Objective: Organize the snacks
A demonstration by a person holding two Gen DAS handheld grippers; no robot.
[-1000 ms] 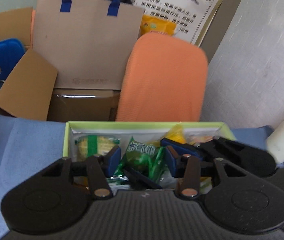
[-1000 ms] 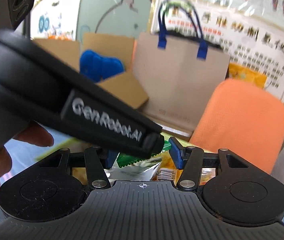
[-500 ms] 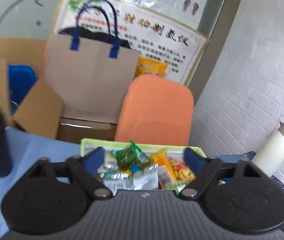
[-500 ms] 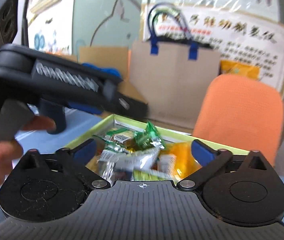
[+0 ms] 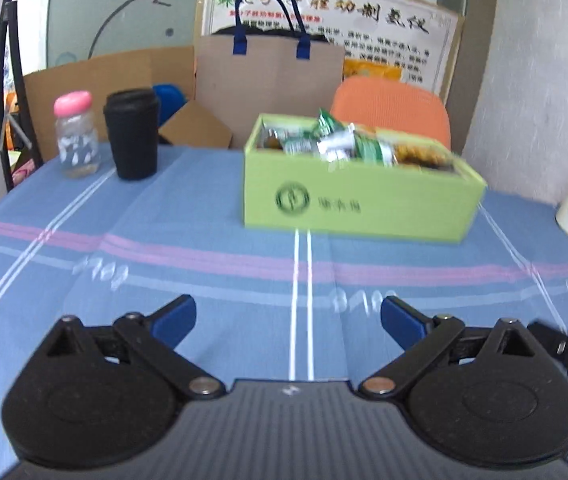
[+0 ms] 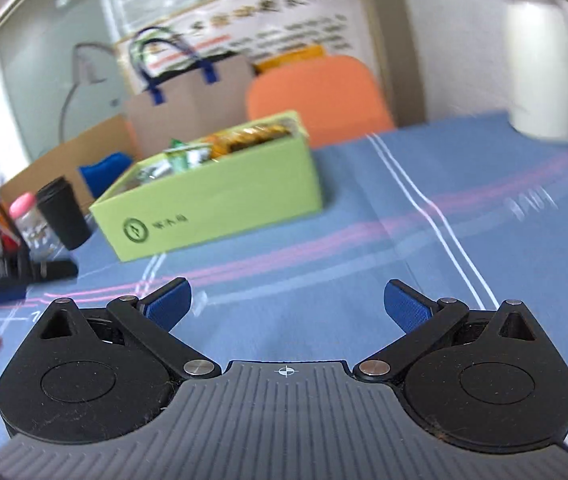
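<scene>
left gripper (image 5: pixel 288 320): black linkage; blue pads; silver pivots | right gripper (image 6: pixel 287 304): same; ribbed grey housing; crosshair mark

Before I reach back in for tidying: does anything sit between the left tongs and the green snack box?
Nothing visible does. Only bare blue tablecloth lies between the open left tongs and the green snack box. The black cup and pink-lidded jar stand off to the left.
</scene>
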